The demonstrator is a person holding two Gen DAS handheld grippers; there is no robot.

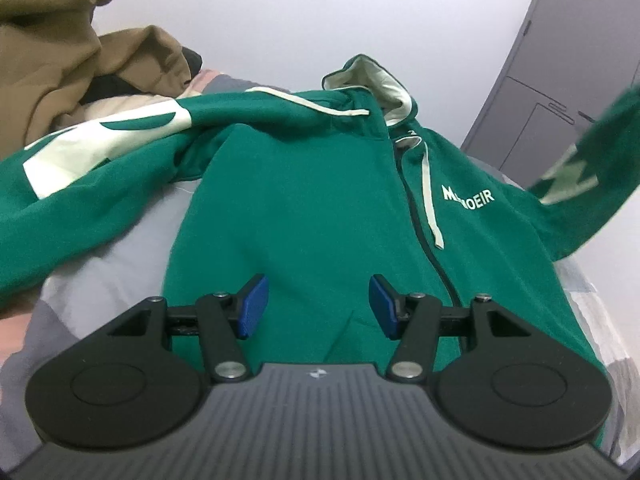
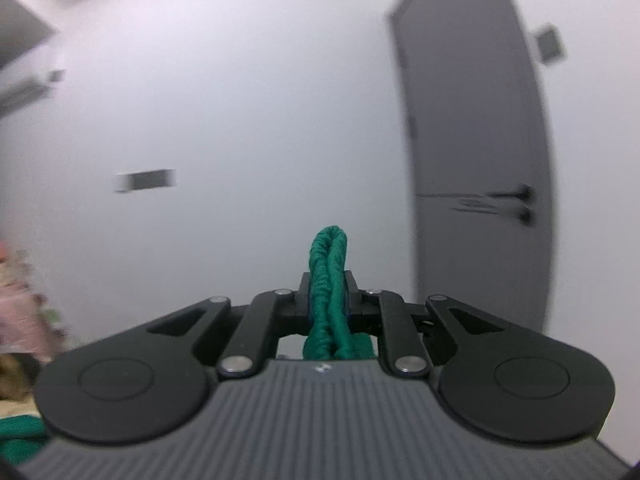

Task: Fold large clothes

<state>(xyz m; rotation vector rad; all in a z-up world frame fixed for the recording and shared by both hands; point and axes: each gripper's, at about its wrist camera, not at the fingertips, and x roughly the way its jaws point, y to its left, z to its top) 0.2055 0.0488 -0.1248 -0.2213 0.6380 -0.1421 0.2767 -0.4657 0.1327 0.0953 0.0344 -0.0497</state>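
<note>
A green hoodie (image 1: 304, 200) lies front up across a bed (image 1: 100, 280) covered in grey and pink patchwork bedding, its hood (image 1: 376, 84) toward the white wall (image 1: 260, 12) and its zip running down the middle. No box, basket or other container shows in either view.

The left gripper (image 1: 318, 306) hovers over the lower front of the hoodie with its blue pads (image 1: 252, 306) spread apart and nothing between them; whether they touch the cloth below cannot be told. The right gripper (image 2: 328, 294) is clamped tight on a bunched fold of green cloth (image 2: 329, 264), which sticks out past the fingertips and trails back under the tool. In the left view one sleeve (image 1: 580, 168) rises off the bed toward the right edge, blurred and cut off, so the tool lifting it is not seen there.

The chest lettering (image 1: 468, 196) is partly creased and cannot be read in full. The right view is smeared; a pinkish shape at its left edge cannot be made out.

A heap of brown clothing (image 1: 60, 48) sits at the bed's far left, beside the hoodie's other sleeve (image 1: 92, 164). A grey door (image 2: 476, 152) stands in the wall to the right.
</note>
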